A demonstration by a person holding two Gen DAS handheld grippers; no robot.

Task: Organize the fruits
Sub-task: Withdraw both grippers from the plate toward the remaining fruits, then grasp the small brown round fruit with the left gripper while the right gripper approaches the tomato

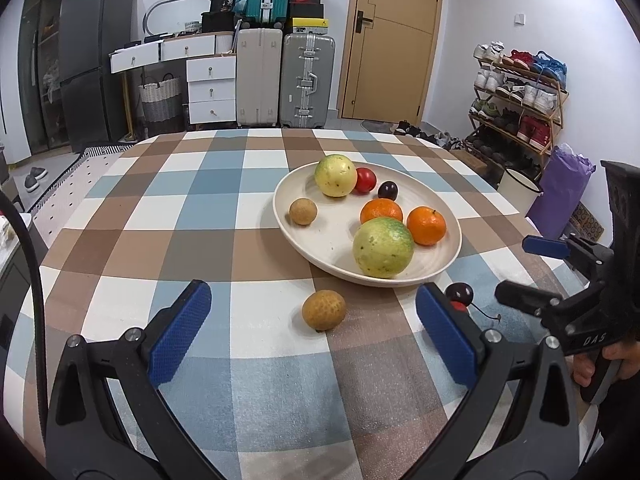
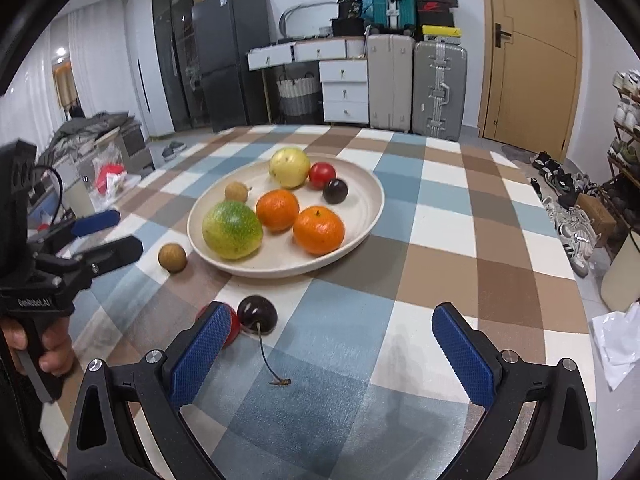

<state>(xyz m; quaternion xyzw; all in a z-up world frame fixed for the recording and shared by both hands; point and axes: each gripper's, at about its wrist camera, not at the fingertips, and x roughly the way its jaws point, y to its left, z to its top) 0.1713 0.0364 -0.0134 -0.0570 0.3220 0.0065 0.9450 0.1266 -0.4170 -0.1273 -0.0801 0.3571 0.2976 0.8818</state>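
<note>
A cream plate [image 1: 320, 236] [image 2: 360, 184] on the checked tablecloth holds two green-yellow guavas, two oranges, a red tomato, a dark plum and a small brown longan. A second longan [image 1: 324, 309] [image 2: 172, 257] lies on the cloth in front of the plate, between the open fingers of my left gripper [image 1: 314, 332]. A dark cherry [image 1: 460, 293] [image 2: 257, 314] with a stem and a small red fruit [image 2: 234, 326] lie beside it, near the left finger of my open right gripper [image 2: 332, 348]. Both grippers are empty.
The checked table [image 1: 200, 208] ends at a far edge. Behind it stand suitcases [image 1: 280, 76], white drawers, a dark fridge and a door. A shoe rack [image 1: 520, 100] stands at the right.
</note>
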